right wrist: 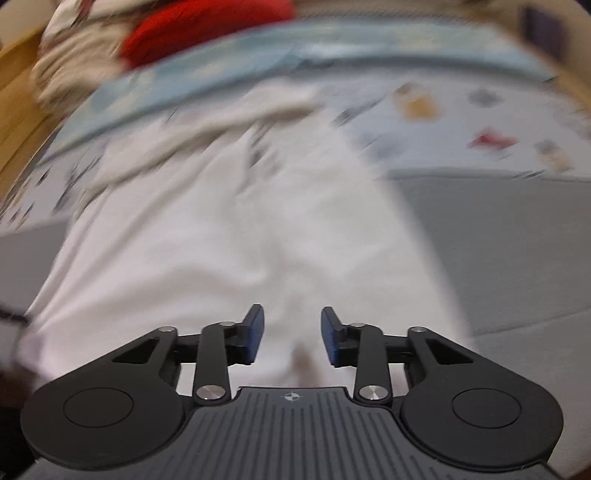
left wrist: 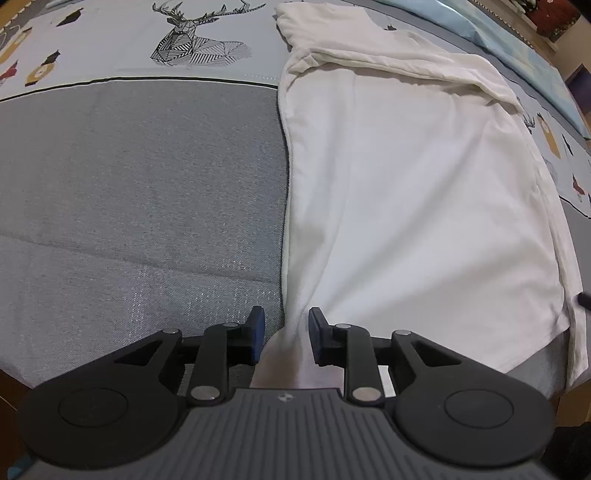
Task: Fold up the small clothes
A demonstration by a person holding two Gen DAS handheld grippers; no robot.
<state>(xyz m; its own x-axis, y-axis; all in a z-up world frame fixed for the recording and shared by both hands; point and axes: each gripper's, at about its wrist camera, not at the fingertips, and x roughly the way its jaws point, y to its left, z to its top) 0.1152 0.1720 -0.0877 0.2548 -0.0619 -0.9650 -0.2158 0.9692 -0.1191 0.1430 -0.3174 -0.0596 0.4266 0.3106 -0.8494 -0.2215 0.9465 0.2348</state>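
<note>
A white garment (left wrist: 413, 192) lies spread flat on the bed, its far part folded over into a thick band (left wrist: 388, 59). My left gripper (left wrist: 286, 314) stands over the garment's near left corner. Its jaws are a little apart, and a ridge of white cloth runs up between the blue pads (left wrist: 258, 332) without being pinched. In the blurred right wrist view the same garment (right wrist: 229, 229) fills the middle. My right gripper (right wrist: 292, 310) hangs over its near edge with the jaws apart and only flat cloth showing below the gap.
The grey bed cover (left wrist: 140, 192) lies left of the garment, and beyond it is a sheet with a deer print (left wrist: 192, 40). A light blue blanket (right wrist: 295, 55) runs along the far side, with a red item (right wrist: 207, 26) behind it. A wooden frame (right wrist: 18, 96) is at the left.
</note>
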